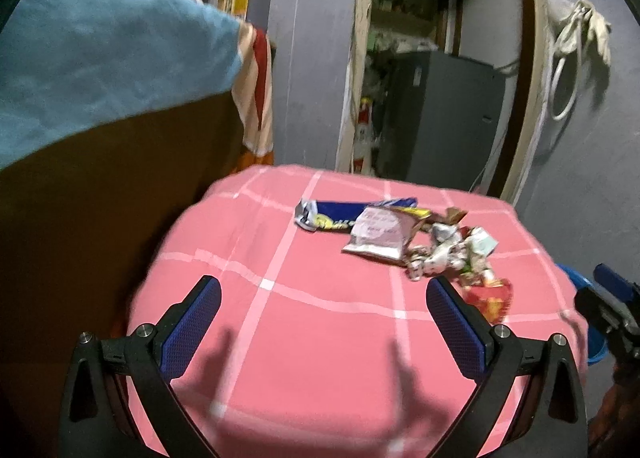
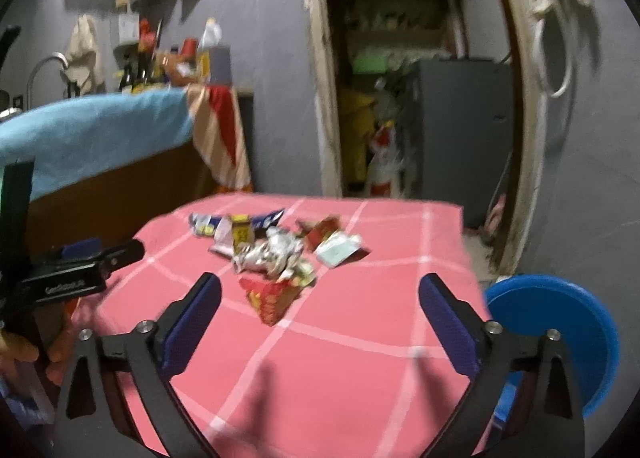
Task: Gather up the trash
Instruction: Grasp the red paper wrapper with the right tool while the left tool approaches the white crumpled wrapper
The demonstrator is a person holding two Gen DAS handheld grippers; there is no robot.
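- Two hand-held grippers show, each with two black arms ending in flat blue dimpled pads: the left gripper (image 1: pixel 322 290) and the right gripper (image 2: pixel 320 290) both stand wide open above the tablecloth, nothing between their pads.
- One tablecloth (image 1: pixel 320 358), pink cloth crossed by pale lines, covers a table with rounded corners.
- One blue bucket (image 2: pixel 560 322), round and smooth like plastic, sits low just off the tablecloth's right edge.
- One heap of trash (image 2: pixel 276 254) lies on the far half of the tablecloth, ahead of both grippers: crumpled foil and paper wrappers, too blurred to count.
- One long blue wrapper (image 1: pixel 340 215) lies flat at the heap's far left.
- One red wrapper (image 2: pixel 270 296), crinkled and pointed, lies at the heap's near edge, closest to the right gripper.
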